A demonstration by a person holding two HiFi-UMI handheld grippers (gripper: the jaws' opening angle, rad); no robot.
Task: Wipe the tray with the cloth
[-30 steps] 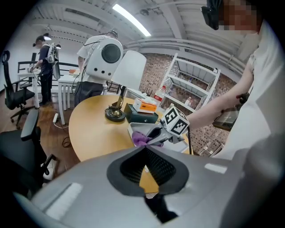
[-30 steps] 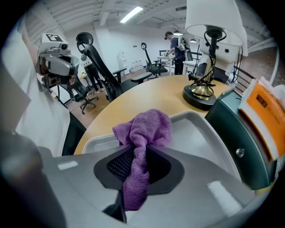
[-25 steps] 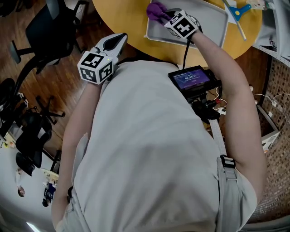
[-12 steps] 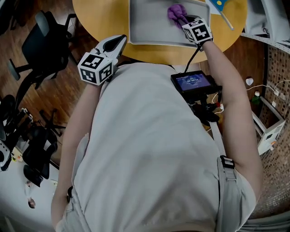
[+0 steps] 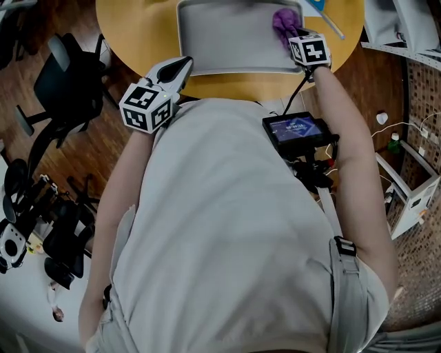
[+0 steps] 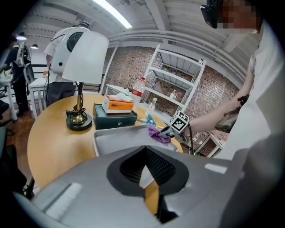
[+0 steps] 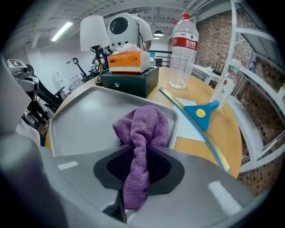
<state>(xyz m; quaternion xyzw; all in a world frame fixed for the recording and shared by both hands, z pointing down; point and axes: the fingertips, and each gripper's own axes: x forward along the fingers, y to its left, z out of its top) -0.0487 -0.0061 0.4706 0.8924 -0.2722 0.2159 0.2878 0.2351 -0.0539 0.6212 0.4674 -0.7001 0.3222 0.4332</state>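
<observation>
A grey tray (image 5: pixel 220 34) lies on the round wooden table (image 5: pixel 138 27). My right gripper (image 5: pixel 292 33) is shut on a purple cloth (image 5: pixel 284 21) and holds it down at the tray's right end. In the right gripper view the cloth (image 7: pixel 141 127) runs back between the black pads and bunches on the tray (image 7: pixel 84 120) floor by the rim. My left gripper (image 5: pixel 185 63) hovers at the table's near edge by my chest, jaws together, with nothing in them. From the left gripper view, the cloth (image 6: pixel 156 133) and right gripper (image 6: pixel 171 130) show at the tray's (image 6: pixel 118 138) far corner.
A blue squeegee (image 7: pixel 202 113) and a white sheet lie just right of the tray. Behind it stand a dark green box (image 7: pixel 131 80) topped by an orange tissue box, a water bottle (image 7: pixel 182 49) and a desk lamp (image 6: pixel 80 89). Office chairs (image 5: pixel 65 76) stand left; metal shelves (image 5: pixel 406 27) right.
The right gripper has swept the cloth across the tray from its left end to its right end. The left gripper has stayed where it was.
</observation>
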